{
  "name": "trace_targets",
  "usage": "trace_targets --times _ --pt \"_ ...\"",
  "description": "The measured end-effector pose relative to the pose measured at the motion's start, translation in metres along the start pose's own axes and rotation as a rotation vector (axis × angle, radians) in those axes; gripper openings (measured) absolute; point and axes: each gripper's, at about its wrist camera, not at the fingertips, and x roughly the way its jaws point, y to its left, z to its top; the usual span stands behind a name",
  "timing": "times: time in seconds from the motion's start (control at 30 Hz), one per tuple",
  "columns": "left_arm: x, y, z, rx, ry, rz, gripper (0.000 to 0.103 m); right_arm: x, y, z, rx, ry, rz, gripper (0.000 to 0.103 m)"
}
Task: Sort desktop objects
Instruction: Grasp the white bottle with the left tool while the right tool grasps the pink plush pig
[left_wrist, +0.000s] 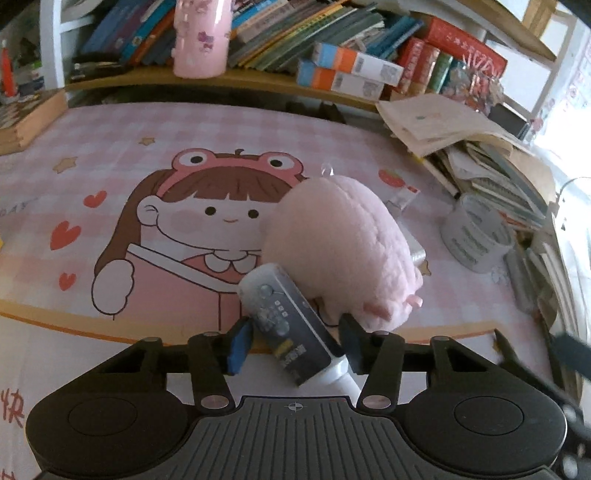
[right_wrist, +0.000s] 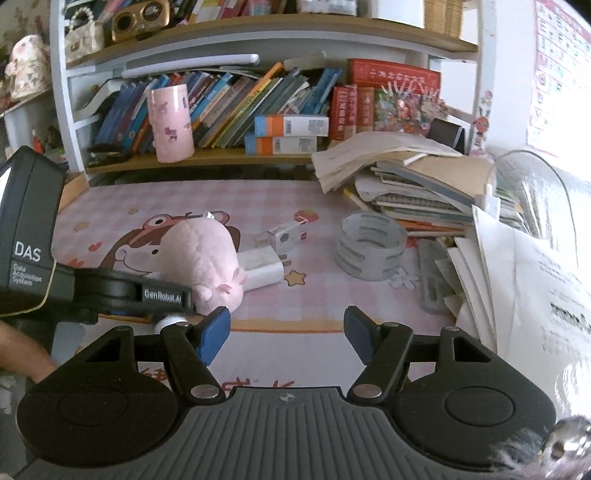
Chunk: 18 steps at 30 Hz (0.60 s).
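Pink plush (left_wrist: 332, 251) beside bottle (left_wrist: 291, 328), mat edge (left_wrist: 110, 326) near

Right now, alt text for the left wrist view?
The left claw straddles a grey remote control lying on a pink cartoon desk mat, its pads not yet touching. A pink plush toy sits just behind, bookshelves beyond.

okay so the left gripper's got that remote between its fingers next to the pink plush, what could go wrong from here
1. The remote lies skewed between the left gripper fingers, so closing may twist it or let it slip out.
2. The pink plush toy leans against the remote's far end; lifting could drag or roll the plush.
3. The chargers sit just behind the plush and may get shoved.
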Motion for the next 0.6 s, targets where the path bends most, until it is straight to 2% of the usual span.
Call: trace_targets --times 0.13,0.3,0.47,0.6 --pt "-0.002 0.012 -0.001 -0.004 0.002 0.024 0.032 0.016 0.000 0.008 -0.037 0.007 0.027 0.066" --pt "-0.009 0.025 -0.005 0.052 -0.005 0.068 0.032 0.033 0.009 0.019 -0.087 -0.002 0.093 0.066" --pt "-0.005 0.022 -0.003 0.169 0.013 0.115 0.032 0.060 0.024 0.037 -0.148 -0.037 0.141 0.064" --pt "0.002 0.024 0.005 0.192 0.018 0.120 0.032 0.086 0.031 0.052 -0.172 -0.001 0.209 0.064"
